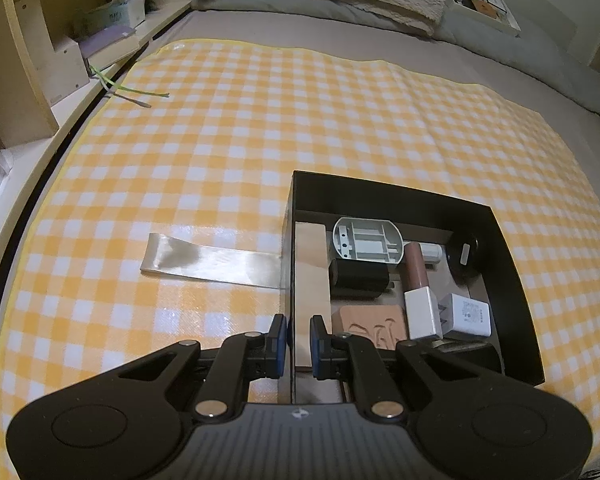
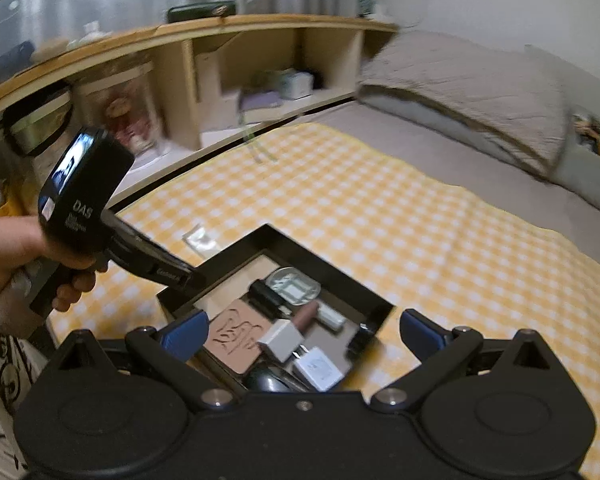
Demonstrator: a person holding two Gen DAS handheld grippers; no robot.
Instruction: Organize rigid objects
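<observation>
Left jaws: my left gripper (image 1: pixel 299 334) is pinched nearly closed on the left wall of the black box (image 1: pixel 512 272), one pad outside, one inside. I'm steadying the box with it.

Right jaws: my right gripper (image 2: pixel 303 330) is spread as wide as it goes, with nothing between the pads. It hangs above the near end of the box.

Box contents: the rigid things are all inside. There's a grey plastic shell (image 1: pixel 367 239), a black cylinder (image 1: pixel 358 278), a brown tube (image 1: pixel 415 266), a white block (image 1: pixel 422 312), a white charger (image 1: pixel 468 315), a carved tan slab (image 1: pixel 374 326), a wooden strip (image 1: pixel 311 276) along the left wall and a round black piece (image 1: pixel 464 256) in the far right corner.

Outside the box: a clear strip (image 1: pixel 212 260) lies flat on the checked cloth (image 1: pixel 260 120) spread over the bed (image 1: pixel 500 68), touching the box's left side.

Risk: the box sits on soft bedding. Tugging that thin wall could tip it and jumble the packed items. My guess is the pieces are crowded enough to shift if the right jaws dip back in.

Left view only: the pinch on the wall, and the whole strip.

Right view only: a hand (image 2: pixel 8 248) gripping the left tool, the shelf (image 2: pixel 220 28) beyond the bed, and the empty right jaws.
</observation>
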